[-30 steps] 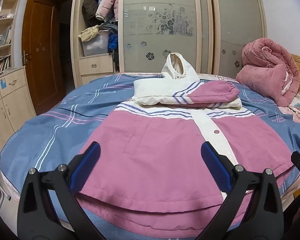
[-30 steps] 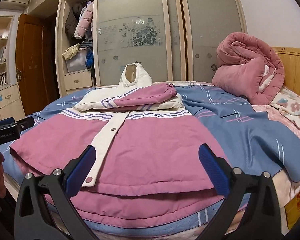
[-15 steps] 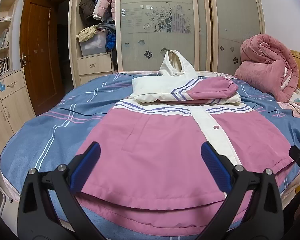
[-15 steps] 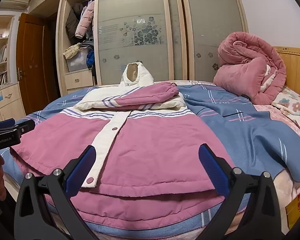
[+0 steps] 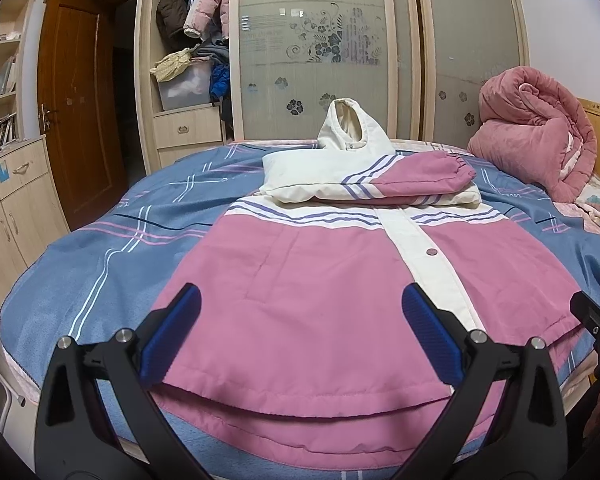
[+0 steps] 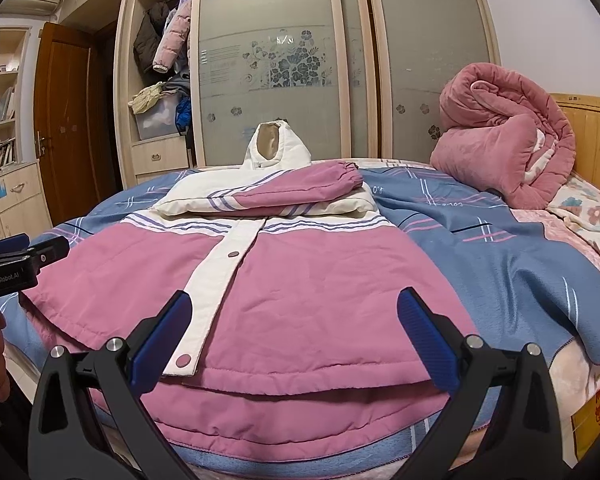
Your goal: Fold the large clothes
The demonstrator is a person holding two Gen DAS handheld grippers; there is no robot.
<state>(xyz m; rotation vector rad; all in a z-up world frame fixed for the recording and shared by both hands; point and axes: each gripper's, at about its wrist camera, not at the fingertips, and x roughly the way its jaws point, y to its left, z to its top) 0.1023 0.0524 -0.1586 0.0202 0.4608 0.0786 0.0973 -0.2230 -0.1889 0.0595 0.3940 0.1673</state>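
A pink and white hooded jacket [image 5: 308,292] [image 6: 324,292] lies flat on the bed, front up, hem toward me. Both sleeves [image 5: 384,184] [image 6: 284,192] are folded across the chest below the white hood [image 5: 350,126] [image 6: 276,144]. My left gripper [image 5: 300,332] is open, its blue pads [image 5: 172,332] hovering over the left part of the hem, holding nothing. My right gripper [image 6: 292,336] is open over the right part of the hem, by the white button strip [image 6: 216,280], also holding nothing. The left gripper's body [image 6: 16,264] shows at the left edge of the right wrist view.
The bed carries a blue plaid cover [image 5: 100,256] [image 6: 500,248]. A rolled pink quilt [image 5: 536,136] [image 6: 504,148] sits at the far right by the wooden headboard [image 6: 596,136]. A wardrobe with sliding doors [image 5: 320,48] stands behind, cabinets [image 5: 8,208] to the left.
Both grippers have edged slightly forward and lower toward the jacket's hem; the jacket itself has not moved and both grippers stay open.
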